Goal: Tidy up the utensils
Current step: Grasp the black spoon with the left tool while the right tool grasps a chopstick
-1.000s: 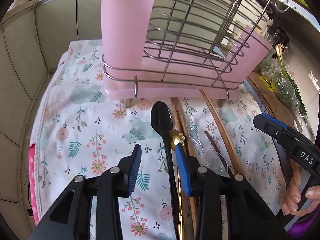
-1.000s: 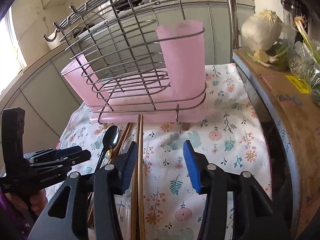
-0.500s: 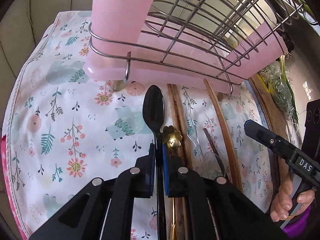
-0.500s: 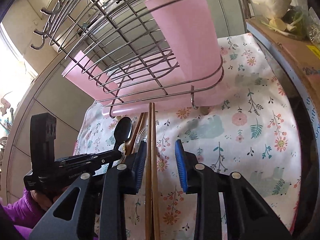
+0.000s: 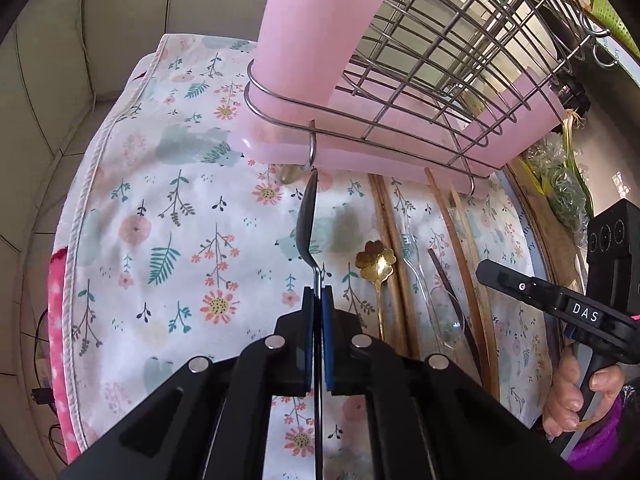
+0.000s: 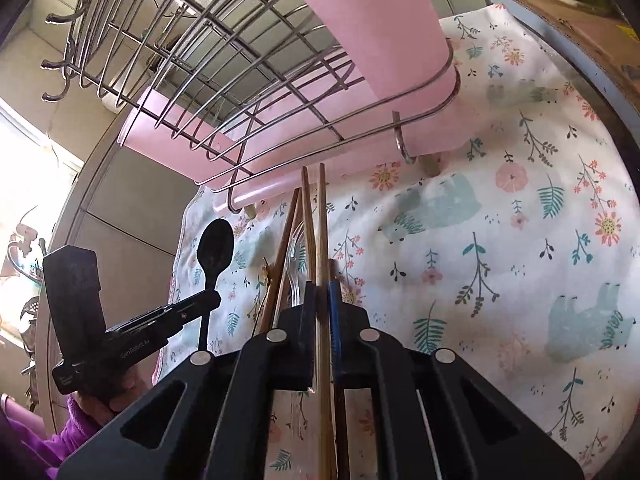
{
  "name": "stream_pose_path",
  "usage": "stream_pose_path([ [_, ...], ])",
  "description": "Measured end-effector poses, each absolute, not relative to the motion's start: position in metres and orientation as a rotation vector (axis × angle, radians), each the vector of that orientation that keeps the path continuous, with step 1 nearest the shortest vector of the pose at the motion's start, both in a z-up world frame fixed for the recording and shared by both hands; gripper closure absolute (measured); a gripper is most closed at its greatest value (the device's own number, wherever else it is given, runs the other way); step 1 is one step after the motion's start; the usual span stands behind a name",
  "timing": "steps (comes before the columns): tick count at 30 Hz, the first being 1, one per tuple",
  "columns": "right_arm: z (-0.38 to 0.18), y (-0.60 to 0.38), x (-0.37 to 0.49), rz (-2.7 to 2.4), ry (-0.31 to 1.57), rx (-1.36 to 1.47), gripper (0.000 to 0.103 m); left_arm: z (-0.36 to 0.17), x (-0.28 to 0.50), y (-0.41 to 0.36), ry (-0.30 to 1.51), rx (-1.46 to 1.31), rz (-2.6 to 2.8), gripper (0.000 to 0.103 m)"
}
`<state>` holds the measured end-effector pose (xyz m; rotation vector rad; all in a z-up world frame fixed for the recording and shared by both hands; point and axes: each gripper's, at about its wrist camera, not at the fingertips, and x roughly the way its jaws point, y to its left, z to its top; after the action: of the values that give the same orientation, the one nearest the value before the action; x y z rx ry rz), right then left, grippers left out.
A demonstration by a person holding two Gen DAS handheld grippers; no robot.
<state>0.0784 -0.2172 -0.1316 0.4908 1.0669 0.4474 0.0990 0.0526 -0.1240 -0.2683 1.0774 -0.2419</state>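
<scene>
Utensils lie in a row on a white cloth with flowers and leaves, just in front of a wire rack with tall pink plastic cups. On the far left of the cloth sits only the print of pink flowers and green ferns. Next comes the left gripper, black with blue pads. Its jaws have just been closing and now they pinch the thin handle of a black plastic spoon. The spoon is turned on its edge and its bowl points at the foot of the rack. Just to the right of it lies a small gold spoon with a flower-shaped end, flat on the cloth. Past that are brown wooden chopsticks, then a clear plastic spoon that is hard to see, then more sticks. In the right wrist view, the right gripper has also just been closing, and its jaws press on a pair of wooden chopsticks. The sticks run straight out between the pads and their tips reach the bottom edge of the rack. The other sticks and the clear spoon lie just left of them, still on the cloth. At the far right of the left wrist view a hand holds the black handle of the other gripper, with a purple sleeve below it, and green vegetables sit beyond the edge of the cloth.
</scene>
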Motion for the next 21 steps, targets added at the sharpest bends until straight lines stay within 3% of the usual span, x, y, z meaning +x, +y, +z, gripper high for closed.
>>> stream_pose_path([
  [21,-0.149,-0.248,0.063,0.287,1.222,0.348,0.094,-0.134,0.12,0.051,1.254,-0.148,-0.208,0.096],
])
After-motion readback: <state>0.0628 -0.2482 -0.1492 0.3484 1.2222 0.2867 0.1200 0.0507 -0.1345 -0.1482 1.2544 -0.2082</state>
